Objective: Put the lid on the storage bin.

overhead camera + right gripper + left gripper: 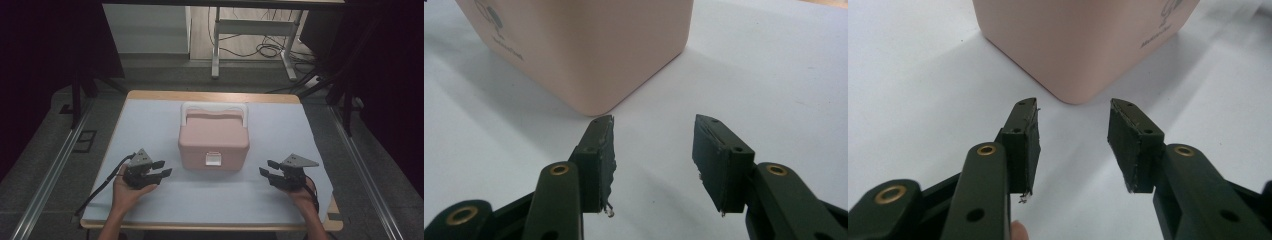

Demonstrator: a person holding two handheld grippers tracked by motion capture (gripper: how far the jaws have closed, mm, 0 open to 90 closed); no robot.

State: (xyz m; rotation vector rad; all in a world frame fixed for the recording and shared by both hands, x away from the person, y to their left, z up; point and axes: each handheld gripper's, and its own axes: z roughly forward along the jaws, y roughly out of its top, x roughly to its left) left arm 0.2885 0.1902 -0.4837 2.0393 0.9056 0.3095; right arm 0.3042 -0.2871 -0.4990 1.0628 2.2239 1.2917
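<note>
High view first, and over on the left the left gripper [161, 168] sits in the person's left hand [126, 191], low over the white bench [150, 120], its jaws spread apart and holding nothing, pointed toward the middle. Its cable trails off toward the bench's near-left corner. Moving to the centre, the pink box [214, 140] stands upright on the bench, lid down, white handle [215, 107] folded back at its far side and a white latch [213, 159] on its near face. On to the right, the right gripper [267, 168] is held in the right hand [299, 196], mirroring the other, jaws likewise well apart and empty. Left gripper view now: a rounded lower corner of the box [1083, 45] sits just beyond the open jaws, not touching them. Right gripper view: the same story, the box [589, 50] near the left jaw's tip, bare bench between the pads.
</note>
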